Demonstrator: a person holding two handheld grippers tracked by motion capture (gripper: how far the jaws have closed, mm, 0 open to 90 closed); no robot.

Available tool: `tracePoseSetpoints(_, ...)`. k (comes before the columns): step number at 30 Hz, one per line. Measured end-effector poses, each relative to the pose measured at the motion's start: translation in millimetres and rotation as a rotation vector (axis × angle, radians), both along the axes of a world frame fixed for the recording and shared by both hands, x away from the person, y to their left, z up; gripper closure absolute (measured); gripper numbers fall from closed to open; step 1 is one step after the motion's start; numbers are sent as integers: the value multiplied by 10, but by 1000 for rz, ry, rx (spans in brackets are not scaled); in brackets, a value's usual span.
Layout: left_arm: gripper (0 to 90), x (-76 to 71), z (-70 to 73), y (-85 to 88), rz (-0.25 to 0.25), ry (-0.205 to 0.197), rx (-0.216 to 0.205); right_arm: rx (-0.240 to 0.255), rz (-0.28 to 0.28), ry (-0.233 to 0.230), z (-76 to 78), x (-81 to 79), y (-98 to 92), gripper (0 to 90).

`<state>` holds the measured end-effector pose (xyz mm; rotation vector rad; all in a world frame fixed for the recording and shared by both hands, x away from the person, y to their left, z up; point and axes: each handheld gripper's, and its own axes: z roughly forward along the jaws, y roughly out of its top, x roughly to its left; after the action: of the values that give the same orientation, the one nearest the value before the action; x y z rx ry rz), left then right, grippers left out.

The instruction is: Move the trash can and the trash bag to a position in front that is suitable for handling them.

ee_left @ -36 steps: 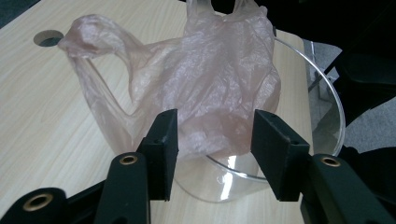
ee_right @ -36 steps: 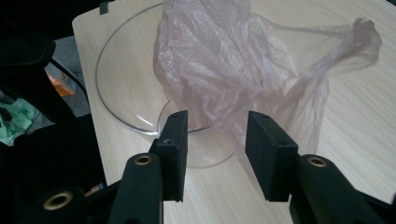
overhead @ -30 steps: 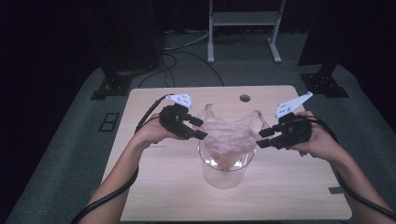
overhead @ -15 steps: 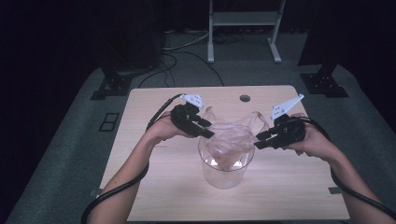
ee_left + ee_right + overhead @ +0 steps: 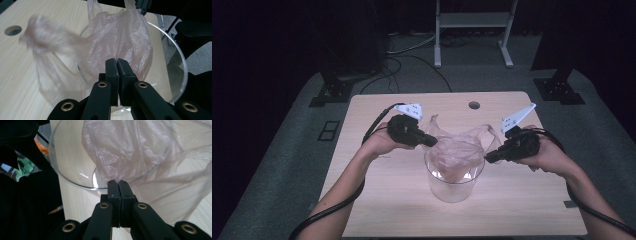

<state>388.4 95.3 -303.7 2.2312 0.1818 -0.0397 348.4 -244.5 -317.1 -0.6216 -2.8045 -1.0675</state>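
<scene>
High view: a thin plastic bag (image 5: 458, 150) is draped into a clear glass container (image 5: 454, 177) mid-counter (image 5: 377, 205), between the left claw (image 5: 432, 142) and right claw (image 5: 488, 159).
Left claw view: the jaws have just been closing and are pinched on the bag's near-left edge (image 5: 120, 37).
Right claw view: the jaws have just been closing and are clamped on the bag's film (image 5: 120, 150) at the container rim (image 5: 75, 183).

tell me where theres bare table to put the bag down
Bare light wooden table lies along the near edge, in front of the clear round plastic container, and along the far edge by the round hole. The middle is crowded: the thin pinkish plastic bag drapes into the container.
</scene>
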Motion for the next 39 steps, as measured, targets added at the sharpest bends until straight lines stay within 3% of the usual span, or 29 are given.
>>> tracePoseSetpoints(7, 875, -303, 27, 174, -55, -21, -33, -15, 64, -24, 96, -226, 78, 900)
tracePoseSetpoints(10, 876, -457, -57, 231, -85, -16, -48, -43, 101, -14, 70, -332, 144, 900)
tracePoseSetpoints(13, 878, -593, -173, 283, -113, 16, -85, -64, 134, 3, 26, -424, 204, 900)
tracePoseSetpoints(17, 879, -719, -335, 296, -158, 40, -87, -90, 162, 17, -51, -477, 271, 900)
tracePoseSetpoints(20, 880, -715, -468, 288, -160, 51, -47, -109, 168, 33, -113, -472, 309, 900)
tracePoseSetpoints(24, 884, -651, -573, 262, -148, 58, -40, -117, 165, 44, -189, -427, 338, 900)
tracePoseSetpoints(31, 889, -604, -679, 182, -161, 64, -40, -113, 161, 58, -292, -375, 353, 900)
tracePoseSetpoints(34, 880, -605, -657, 200, -149, 64, -28, -109, 152, 53, -295, -375, 344, 900)
tracePoseSetpoints(36, 801, -627, -612, 229, -159, 63, -9, -101, 155, 70, -277, -396, 317, 871)
tracePoseSetpoints(39, 698, -664, -525, 297, -137, 66, -1, -75, 133, 44, -217, -451, 230, 814)
